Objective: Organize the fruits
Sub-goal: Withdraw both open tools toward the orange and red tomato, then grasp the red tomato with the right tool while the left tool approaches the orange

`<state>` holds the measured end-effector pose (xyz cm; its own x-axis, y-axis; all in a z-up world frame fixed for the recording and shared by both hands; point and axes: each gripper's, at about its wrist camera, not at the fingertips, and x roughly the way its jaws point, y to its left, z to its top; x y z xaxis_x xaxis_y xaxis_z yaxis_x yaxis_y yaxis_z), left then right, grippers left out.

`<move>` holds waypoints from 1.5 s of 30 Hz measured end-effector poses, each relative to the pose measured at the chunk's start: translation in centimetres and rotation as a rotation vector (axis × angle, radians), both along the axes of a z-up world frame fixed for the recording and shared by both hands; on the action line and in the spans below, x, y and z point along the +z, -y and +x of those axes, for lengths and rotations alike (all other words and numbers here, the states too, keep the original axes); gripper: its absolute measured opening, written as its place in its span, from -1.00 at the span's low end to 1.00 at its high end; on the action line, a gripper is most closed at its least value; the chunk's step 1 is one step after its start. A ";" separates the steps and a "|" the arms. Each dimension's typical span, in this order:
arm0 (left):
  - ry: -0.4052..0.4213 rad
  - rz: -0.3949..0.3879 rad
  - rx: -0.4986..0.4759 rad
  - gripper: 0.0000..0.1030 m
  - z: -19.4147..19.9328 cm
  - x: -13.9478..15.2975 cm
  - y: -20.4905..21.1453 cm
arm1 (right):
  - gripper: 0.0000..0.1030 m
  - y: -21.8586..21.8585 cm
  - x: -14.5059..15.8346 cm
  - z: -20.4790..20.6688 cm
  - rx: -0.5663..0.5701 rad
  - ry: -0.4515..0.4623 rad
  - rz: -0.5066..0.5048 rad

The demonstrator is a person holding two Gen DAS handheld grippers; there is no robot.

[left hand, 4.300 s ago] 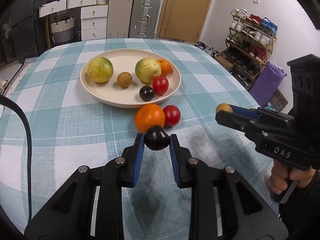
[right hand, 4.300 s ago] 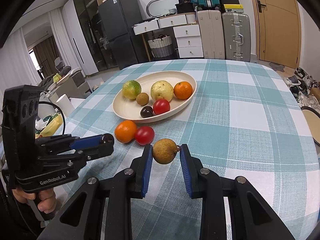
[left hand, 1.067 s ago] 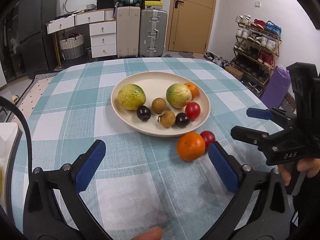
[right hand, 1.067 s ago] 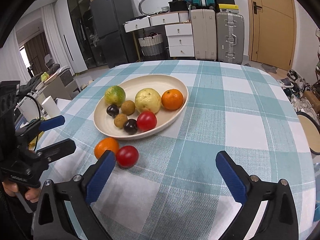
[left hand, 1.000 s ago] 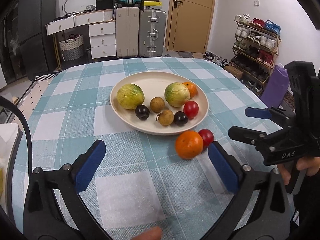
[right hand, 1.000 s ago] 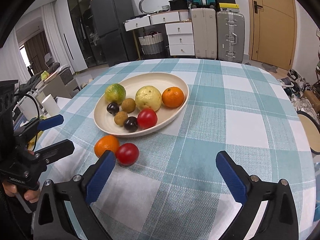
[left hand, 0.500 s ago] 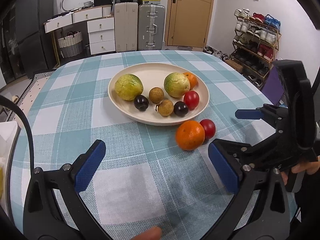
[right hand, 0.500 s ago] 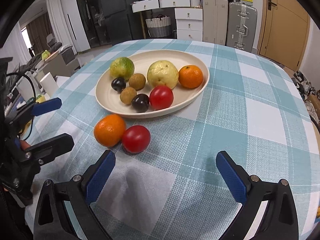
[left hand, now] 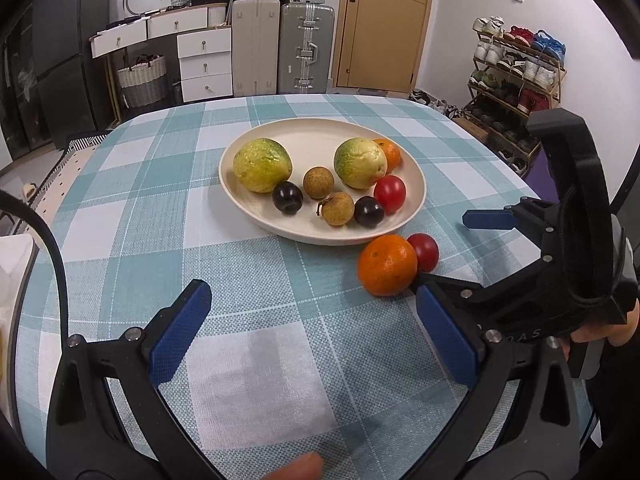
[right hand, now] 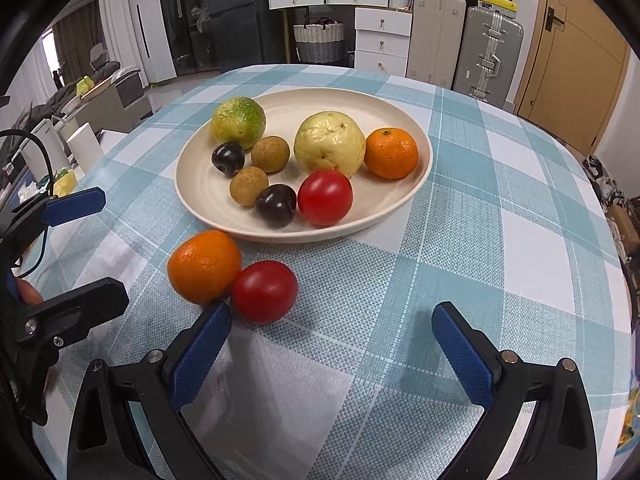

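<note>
A cream plate (left hand: pixel 304 130) (right hand: pixel 400 108) on the checked tablecloth holds several fruits: green-yellow ones, longans, dark plums, a tomato and an orange. An orange (left hand: pixel 386 265) (right hand: pixel 204 266) and a red tomato (left hand: pixel 423 252) (right hand: pixel 264 291) lie touching each other on the cloth just in front of the plate. My left gripper (left hand: pixel 312 320) is wide open and empty, the orange just inside its right finger. My right gripper (right hand: pixel 332 320) is wide open and empty, its left fingertip close below the tomato and orange.
The table's rounded edge (right hand: pixel 612 264) drops off on the right. Off the table stand suitcases (left hand: pixel 280 48), white drawers (left hand: pixel 204 60), a shoe rack (left hand: pixel 516 80) and a door (left hand: pixel 384 20). White items (right hand: pixel 84 148) sit beside the table's left side.
Since four seconds ago both grippers let go of a plum and a longan, which now lie in the plate. In the last second the right gripper has moved in closer to the loose tomato.
</note>
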<state>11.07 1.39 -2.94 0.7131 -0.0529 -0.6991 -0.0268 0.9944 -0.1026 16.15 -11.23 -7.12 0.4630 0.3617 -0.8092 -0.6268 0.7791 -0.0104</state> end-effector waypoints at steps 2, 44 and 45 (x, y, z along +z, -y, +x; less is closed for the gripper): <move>-0.002 -0.001 0.001 0.98 0.0 -0.1 0.0 | 0.99 -0.2 0.1 -0.1 0.014 0.005 -0.002; -0.012 -0.008 -0.002 0.98 0.2 -0.4 -0.2 | -0.39 -0.2 0.9 -2.5 0.194 0.003 0.071; -0.012 -0.008 -0.001 0.98 0.2 -0.4 -0.2 | -0.39 0.0 1.0 -2.5 0.192 0.005 0.070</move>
<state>11.26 1.61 -3.31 0.7048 -0.0594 -0.7069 -0.0269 0.9935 -0.1102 13.60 -11.23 -6.15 0.3842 0.4985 -0.7771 -0.7638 0.6445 0.0358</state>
